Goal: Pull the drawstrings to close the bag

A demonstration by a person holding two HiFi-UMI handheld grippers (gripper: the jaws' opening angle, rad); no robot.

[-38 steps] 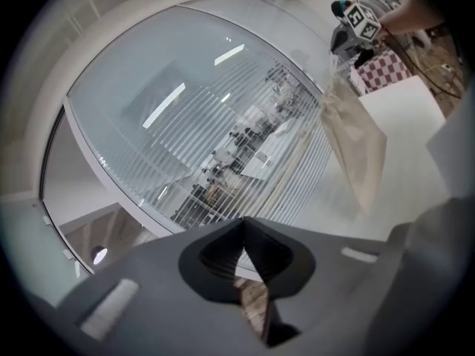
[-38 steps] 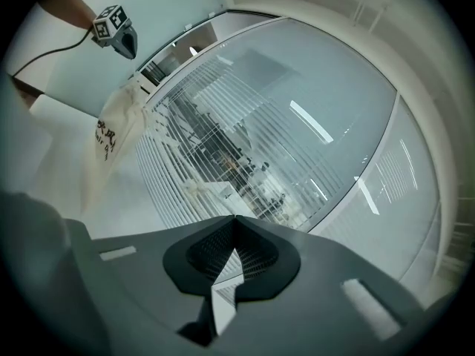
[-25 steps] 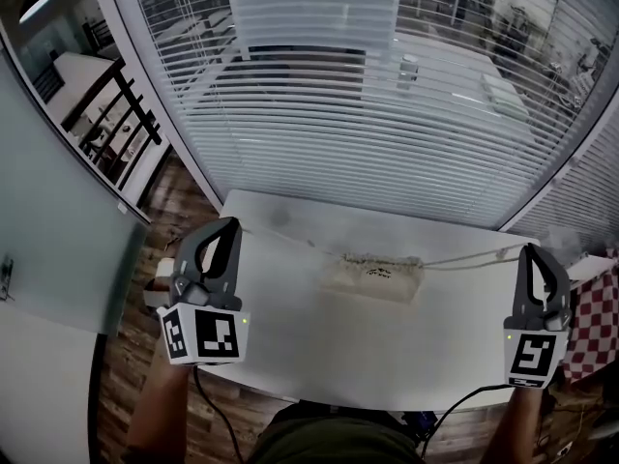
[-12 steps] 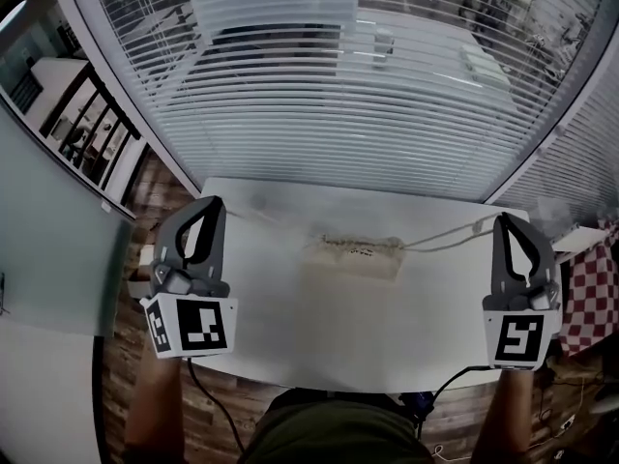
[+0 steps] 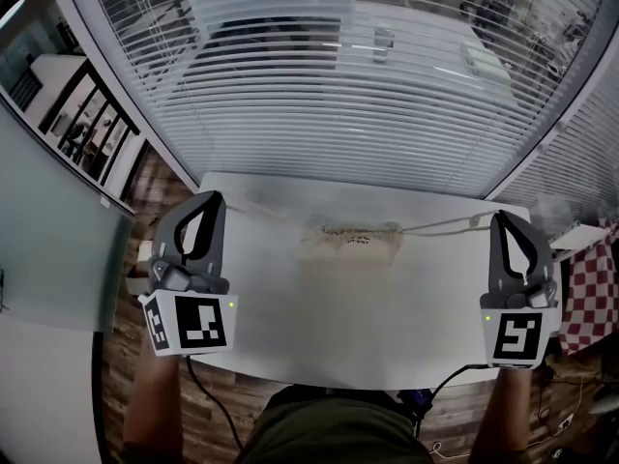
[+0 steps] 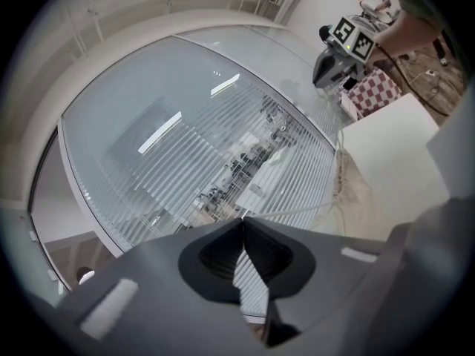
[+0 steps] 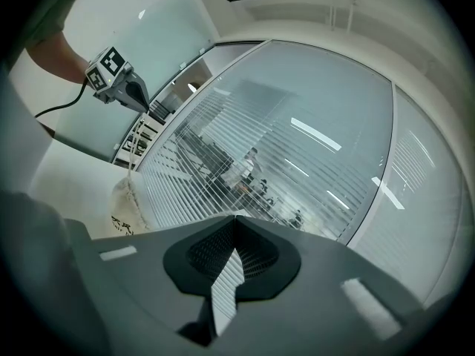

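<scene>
A small cream drawstring bag [image 5: 354, 244] lies on the white table [image 5: 368, 327], its mouth gathered along the far side. One drawstring [image 5: 276, 217] runs left to my left gripper [image 5: 215, 201], whose jaws are shut on it. In the left gripper view, this cord [image 6: 297, 210] leaves the closed left gripper [image 6: 242, 219] toward the bag [image 6: 349, 188]. The other drawstring [image 5: 450, 225] stretches right to my right gripper [image 5: 503, 218], also shut on its cord. The right gripper view shows the closed right gripper [image 7: 235, 215] and the bag [image 7: 126, 202] at left.
Window blinds [image 5: 338, 95] rise just behind the table's far edge. A red-checkered cloth [image 5: 590, 293] hangs beyond the table's right end. Wooden floor [image 5: 126, 356] shows at the left. A black cable [image 5: 208, 404] trails from the left gripper toward the person.
The grippers stay wide apart and shut. The right drawstring has gone from slightly slack to straight, and the bag's mouth looks more bunched; the bag has shifted a little toward the far edge.
</scene>
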